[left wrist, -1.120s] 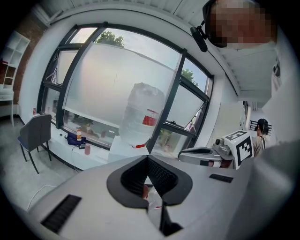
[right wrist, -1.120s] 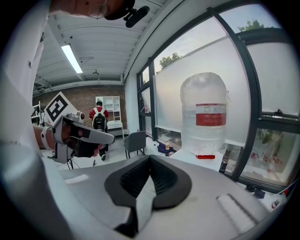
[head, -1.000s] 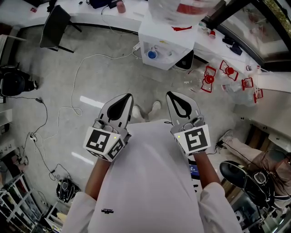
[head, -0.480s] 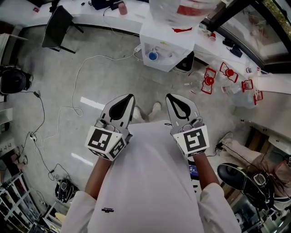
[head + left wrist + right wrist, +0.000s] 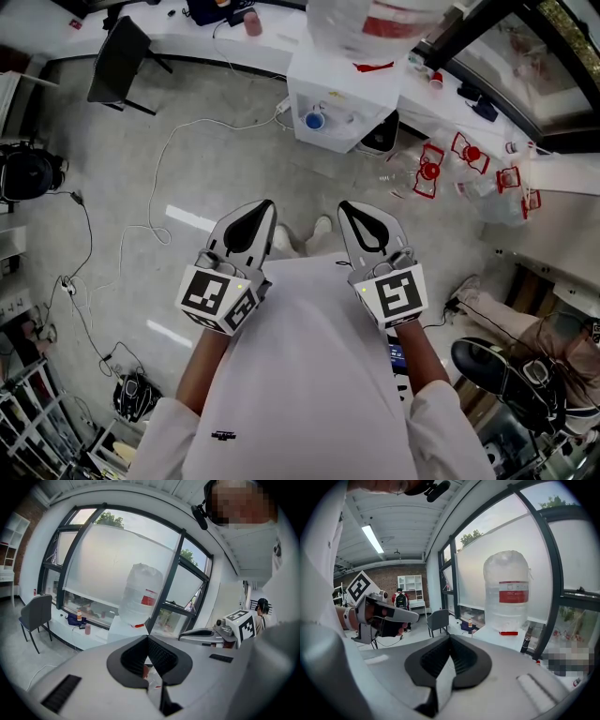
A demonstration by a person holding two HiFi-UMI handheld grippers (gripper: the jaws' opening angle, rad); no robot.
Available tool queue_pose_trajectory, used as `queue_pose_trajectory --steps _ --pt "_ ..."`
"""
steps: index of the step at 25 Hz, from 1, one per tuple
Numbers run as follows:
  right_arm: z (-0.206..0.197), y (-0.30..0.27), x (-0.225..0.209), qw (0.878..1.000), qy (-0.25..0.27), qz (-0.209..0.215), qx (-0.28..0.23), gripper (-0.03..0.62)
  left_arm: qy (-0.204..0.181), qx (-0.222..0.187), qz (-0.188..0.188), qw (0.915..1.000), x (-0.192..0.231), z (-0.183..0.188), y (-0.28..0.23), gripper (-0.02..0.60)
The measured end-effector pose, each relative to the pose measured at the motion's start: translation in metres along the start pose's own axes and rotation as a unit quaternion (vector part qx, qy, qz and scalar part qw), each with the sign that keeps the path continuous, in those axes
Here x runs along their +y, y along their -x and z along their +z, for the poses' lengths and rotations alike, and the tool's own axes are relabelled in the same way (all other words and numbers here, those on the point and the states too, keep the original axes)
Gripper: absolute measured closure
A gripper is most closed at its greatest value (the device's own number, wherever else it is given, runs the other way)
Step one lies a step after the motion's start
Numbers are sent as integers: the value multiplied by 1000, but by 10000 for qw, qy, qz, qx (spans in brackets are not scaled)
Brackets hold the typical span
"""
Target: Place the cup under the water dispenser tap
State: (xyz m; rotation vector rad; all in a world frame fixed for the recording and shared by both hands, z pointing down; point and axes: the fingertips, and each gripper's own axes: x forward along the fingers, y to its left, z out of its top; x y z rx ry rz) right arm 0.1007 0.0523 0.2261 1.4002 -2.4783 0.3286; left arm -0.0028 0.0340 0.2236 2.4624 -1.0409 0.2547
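The white water dispenser (image 5: 342, 94) stands ahead on the floor with a large clear bottle (image 5: 375, 19) on top. A blue cup (image 5: 314, 120) sits in the dispenser's front recess. Both grippers are held side by side at chest height, well short of the dispenser, and point toward it. My left gripper (image 5: 265, 204) is shut with nothing in it, and so is my right gripper (image 5: 345, 206). The left gripper view looks over shut jaws (image 5: 147, 637) at the bottle (image 5: 140, 592). In the right gripper view the bottle (image 5: 506, 592) stands right of the jaws (image 5: 450, 637).
A black chair (image 5: 117, 56) stands at the far left by a white counter (image 5: 187, 28). White cables (image 5: 159, 159) trail over the grey floor. Clear jugs with red handles (image 5: 431, 169) lie right of the dispenser. Someone's legs and shoes (image 5: 506, 361) are at the lower right.
Both grippers sit almost where they were, the right one a touch lower and further left in the view. Nothing was gripped or let go.
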Motion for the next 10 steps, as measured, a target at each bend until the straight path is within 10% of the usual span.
queue_pose_trajectory --steps 10 --pt "-2 0 3 10000 -19 17 23 583 14 0 3 10000 0 0 0 580"
